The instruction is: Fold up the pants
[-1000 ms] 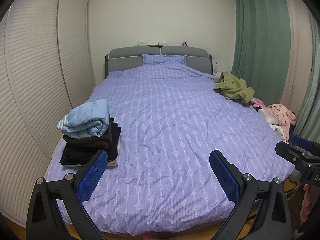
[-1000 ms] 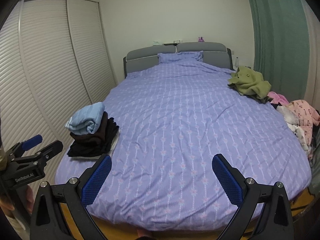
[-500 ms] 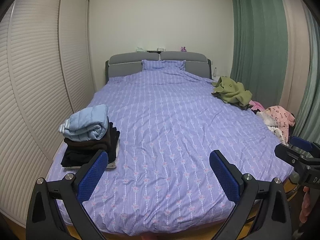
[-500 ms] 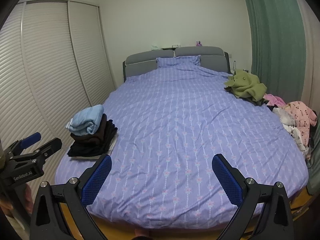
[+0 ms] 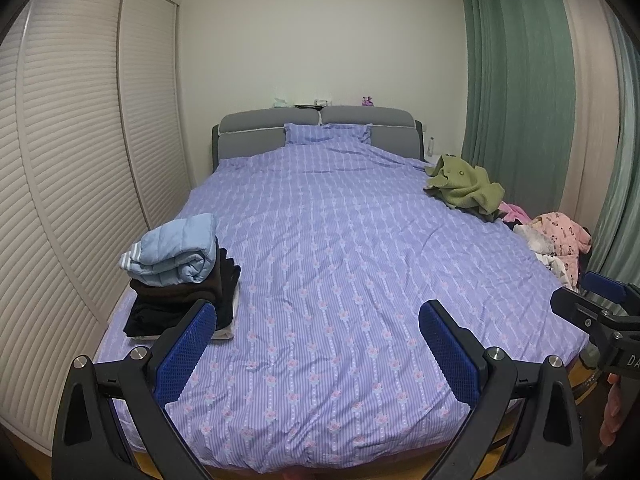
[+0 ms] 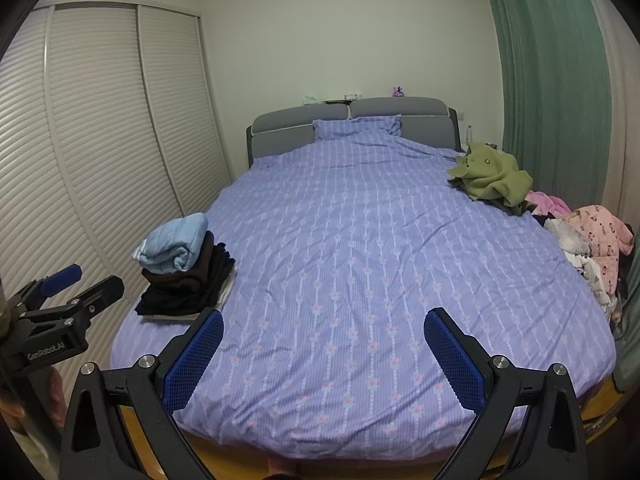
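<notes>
A stack of folded clothes (image 5: 180, 280) with a light blue quilted piece on top sits at the bed's near left; it also shows in the right wrist view (image 6: 188, 276). A pile of unfolded clothes (image 5: 560, 240), pink and white, lies at the right edge, also in the right wrist view (image 6: 596, 240). An olive green garment (image 5: 464, 188) lies farther back right. My left gripper (image 5: 318, 344) is open and empty above the foot of the bed. My right gripper (image 6: 324, 348) is open and empty too. I cannot tell which garment is the pants.
The bed has a purple patterned duvet (image 5: 340, 260) and a grey headboard (image 5: 316, 128). White louvred wardrobe doors (image 5: 80, 160) stand along the left. Green curtains (image 5: 516, 80) hang at the right. Each gripper shows at the edge of the other's view.
Both grippers have pulled back and tilted up slightly, so the bed sits lower and farther in both views. Both stay open and empty.
</notes>
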`<state>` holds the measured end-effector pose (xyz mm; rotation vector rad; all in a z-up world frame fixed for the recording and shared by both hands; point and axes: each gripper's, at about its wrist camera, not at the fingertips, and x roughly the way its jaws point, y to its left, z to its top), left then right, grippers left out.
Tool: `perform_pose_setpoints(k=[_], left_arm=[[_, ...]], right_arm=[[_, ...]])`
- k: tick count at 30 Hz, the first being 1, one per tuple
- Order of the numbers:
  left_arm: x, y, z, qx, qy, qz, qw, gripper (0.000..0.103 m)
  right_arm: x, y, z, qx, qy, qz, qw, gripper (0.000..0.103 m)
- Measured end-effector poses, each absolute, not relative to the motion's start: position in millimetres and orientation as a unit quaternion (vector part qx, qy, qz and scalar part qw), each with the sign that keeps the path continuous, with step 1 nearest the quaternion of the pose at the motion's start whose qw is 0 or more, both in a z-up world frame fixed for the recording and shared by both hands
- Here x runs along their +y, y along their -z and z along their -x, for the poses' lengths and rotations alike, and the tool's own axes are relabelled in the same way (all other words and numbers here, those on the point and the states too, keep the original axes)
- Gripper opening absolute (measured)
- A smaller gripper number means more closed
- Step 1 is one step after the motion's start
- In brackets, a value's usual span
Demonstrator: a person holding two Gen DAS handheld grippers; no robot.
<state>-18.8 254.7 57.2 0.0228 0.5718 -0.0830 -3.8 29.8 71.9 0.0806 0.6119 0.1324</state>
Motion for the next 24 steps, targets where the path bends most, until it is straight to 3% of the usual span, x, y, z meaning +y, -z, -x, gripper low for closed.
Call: perform_pose_setpoints(k=[24], left_arm=[[246.2, -61.1, 24.0, 0.274, 0.048, -0.026, 0.96, 0.103]], right_arm=[[30.1, -73.9, 4.0, 0.3, -0.065, -0.037, 0.951, 0.102]])
